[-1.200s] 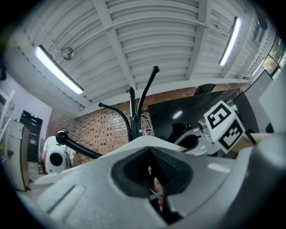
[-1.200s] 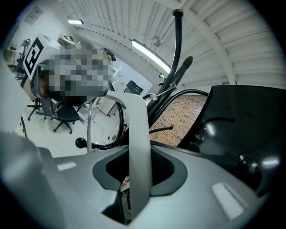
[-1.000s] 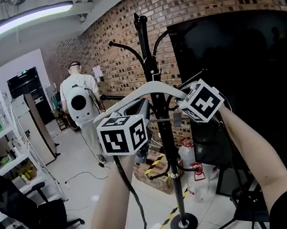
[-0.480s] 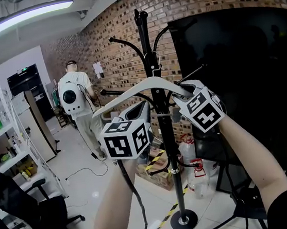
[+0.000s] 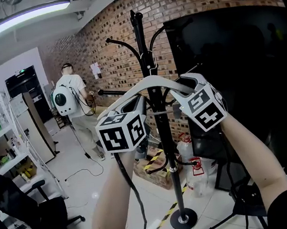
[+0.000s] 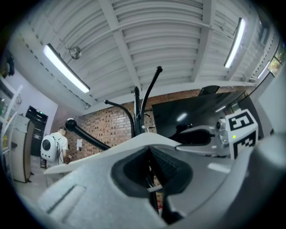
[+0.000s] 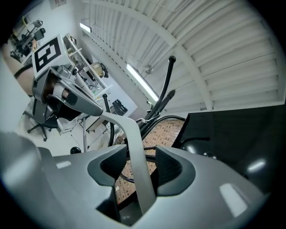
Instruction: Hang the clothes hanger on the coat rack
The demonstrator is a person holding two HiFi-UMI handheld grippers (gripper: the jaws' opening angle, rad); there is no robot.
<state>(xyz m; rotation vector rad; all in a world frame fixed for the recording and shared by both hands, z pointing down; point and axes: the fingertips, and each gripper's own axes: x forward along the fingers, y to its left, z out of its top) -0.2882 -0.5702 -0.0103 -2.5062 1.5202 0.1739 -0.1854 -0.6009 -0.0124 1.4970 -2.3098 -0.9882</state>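
A white clothes hanger (image 5: pixel 152 80) arches across the black coat rack (image 5: pixel 163 150), its hook (image 5: pixel 153 66) by the pole below the curved top arms. My left gripper (image 5: pixel 133 105) is shut on the hanger's left arm (image 6: pixel 89 156), which lies across its jaw tips (image 6: pixel 149 150). My right gripper (image 5: pixel 184 84) has just been opening. The hanger's right arm (image 7: pixel 129 129) still runs between its jaws (image 7: pixel 142 154), and the pads stand a little off it. Both grippers point slightly upward at the rack.
A large black screen (image 5: pixel 242 73) stands close behind the rack on the right. A cardboard box (image 5: pixel 156 174) and bottles (image 5: pixel 199 179) sit by the rack's base. A person with a white backpack (image 5: pixel 68 100) walks at the back left. An office chair (image 5: pixel 20 209) and shelves (image 5: pixel 2 149) are at the left.
The right gripper's jaws have spread off the hanger arm, and that hand has risen a little. The left gripper has stayed put. The person at the back has walked further left.
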